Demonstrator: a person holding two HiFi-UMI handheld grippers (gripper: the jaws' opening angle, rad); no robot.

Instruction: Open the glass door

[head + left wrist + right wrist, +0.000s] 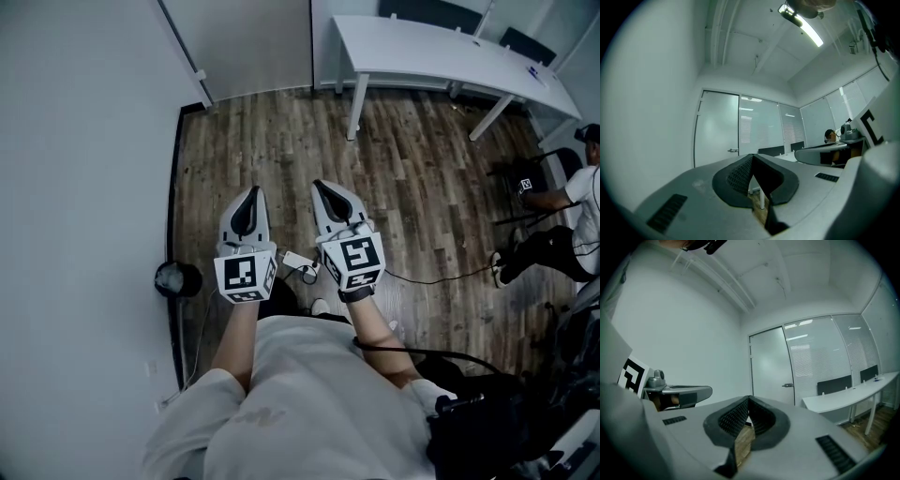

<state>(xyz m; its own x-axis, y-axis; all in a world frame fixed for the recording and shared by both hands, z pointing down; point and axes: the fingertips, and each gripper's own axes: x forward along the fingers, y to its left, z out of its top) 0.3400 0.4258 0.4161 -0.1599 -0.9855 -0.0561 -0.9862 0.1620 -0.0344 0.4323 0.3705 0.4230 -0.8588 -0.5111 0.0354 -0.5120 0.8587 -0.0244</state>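
Observation:
The frosted glass door (717,131) stands closed across the room, with a small metal handle (733,150) on its right side. It also shows in the right gripper view, door (771,366) and handle (788,385), and at the top of the head view as door (253,42). My left gripper (253,190) and right gripper (318,185) are held side by side over the wooden floor, pointing level toward the door and well short of it. Both are shut and hold nothing. The left gripper (751,156) and right gripper (748,398) show their pads closed together.
A long white table (441,56) stands ahead on the right with dark chairs (431,11) behind it. A person (577,211) sits at the right edge. A white wall (84,141) runs along the left, with a round black object (178,279) at its foot. A cable (431,277) lies on the floor.

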